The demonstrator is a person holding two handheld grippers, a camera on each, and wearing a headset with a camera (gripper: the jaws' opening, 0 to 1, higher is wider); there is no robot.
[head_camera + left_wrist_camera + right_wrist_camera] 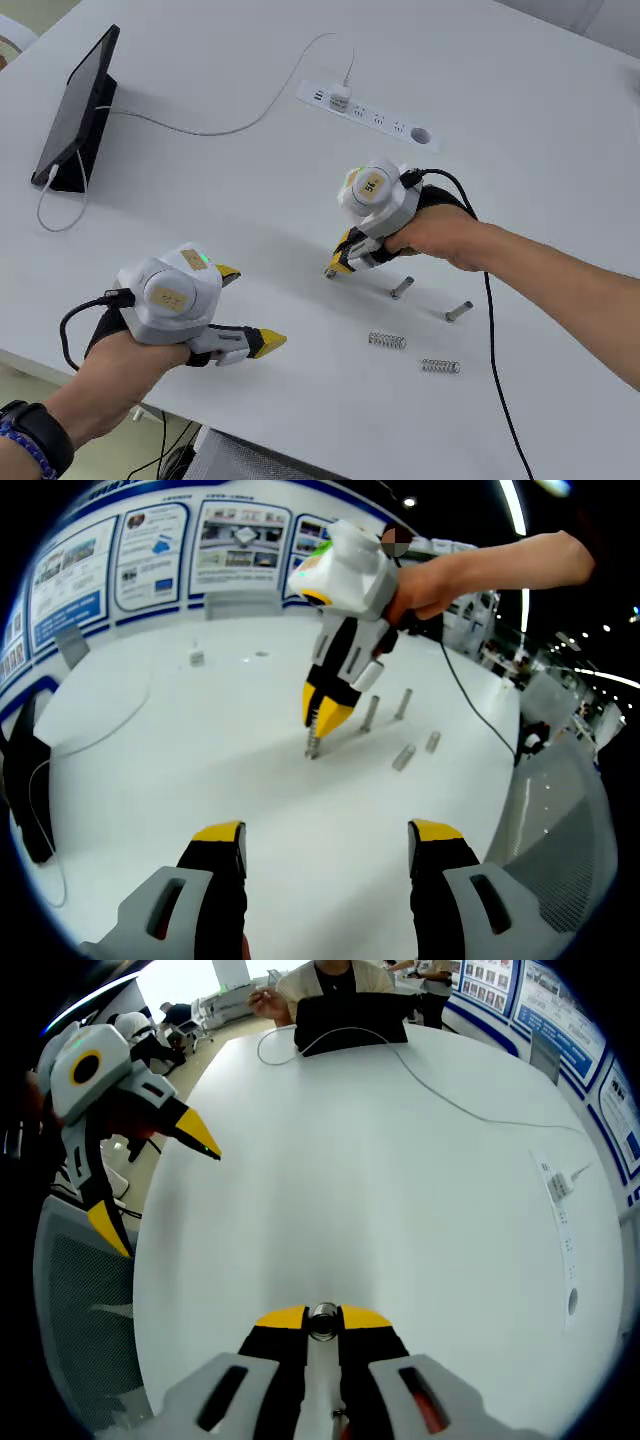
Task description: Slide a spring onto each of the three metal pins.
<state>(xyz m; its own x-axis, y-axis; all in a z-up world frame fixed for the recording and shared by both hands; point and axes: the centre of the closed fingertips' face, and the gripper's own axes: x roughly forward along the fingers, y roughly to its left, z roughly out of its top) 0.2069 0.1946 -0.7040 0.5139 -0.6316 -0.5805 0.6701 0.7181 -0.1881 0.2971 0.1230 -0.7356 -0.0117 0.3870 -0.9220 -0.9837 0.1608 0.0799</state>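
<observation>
Two loose springs (387, 341) lie flat on the white bench (250, 180) at lower centre of the head view. Just above them two bare metal pins (402, 288) stand upright, well apart from each other. At centre the right hand-held gripper (340, 266) points down, its jaws together on a small metal part (331, 272) that touches the bench. We take this for the third spring over the third pin, though the tips hide which is which. At lower left the left hand-held gripper (249, 307) hovers with its jaws apart, holding nothing. A tablet (78, 105) and a power strip (366, 115) sit along the top.

In the left gripper view, that gripper's yellow tips stand wide apart at the bottom. At centre, the metal part (313, 742) looks coiled and reaches down to the bench.

In the right gripper view, the jaws are clamped on a round metal end at bottom centre.

We judge tilt to be the main risk. If the gripped part leans, the spring may snag on the pin's top or topple the pin. A slackened grip could let it flick away. The black cable (489, 300) trails near the standing pins and could knock them.
</observation>
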